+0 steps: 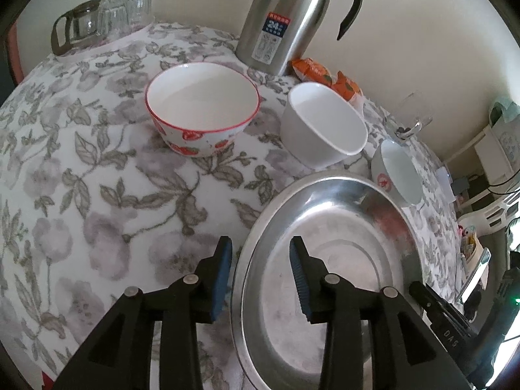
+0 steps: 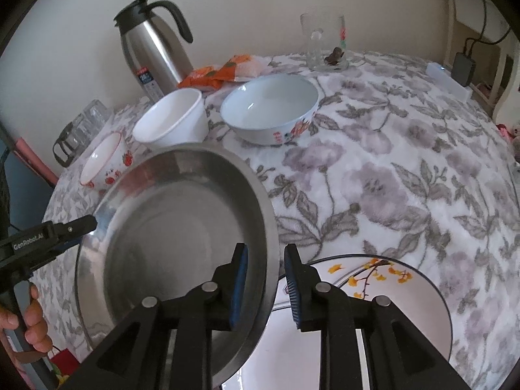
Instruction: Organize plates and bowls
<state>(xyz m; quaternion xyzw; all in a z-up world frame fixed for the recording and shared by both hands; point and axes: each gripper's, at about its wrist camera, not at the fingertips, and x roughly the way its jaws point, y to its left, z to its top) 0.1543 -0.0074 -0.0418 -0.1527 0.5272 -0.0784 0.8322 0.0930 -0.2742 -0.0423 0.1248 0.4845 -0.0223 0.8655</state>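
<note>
A steel plate rests on the floral tablecloth, its right edge overlapping a white plate with yellow blossoms. My left gripper is open and straddles the steel plate's left rim; its pads do not press on it. My right gripper is also open, astride the right rim with a gap on each side. Behind stand a strawberry-print bowl, a plain white bowl and a pale bowl with red flowers.
A steel thermos jug stands by the wall, with orange snack packets beside it. Upturned glasses sit at the back left, a glass mug at the back. A person's hand holds the left handle.
</note>
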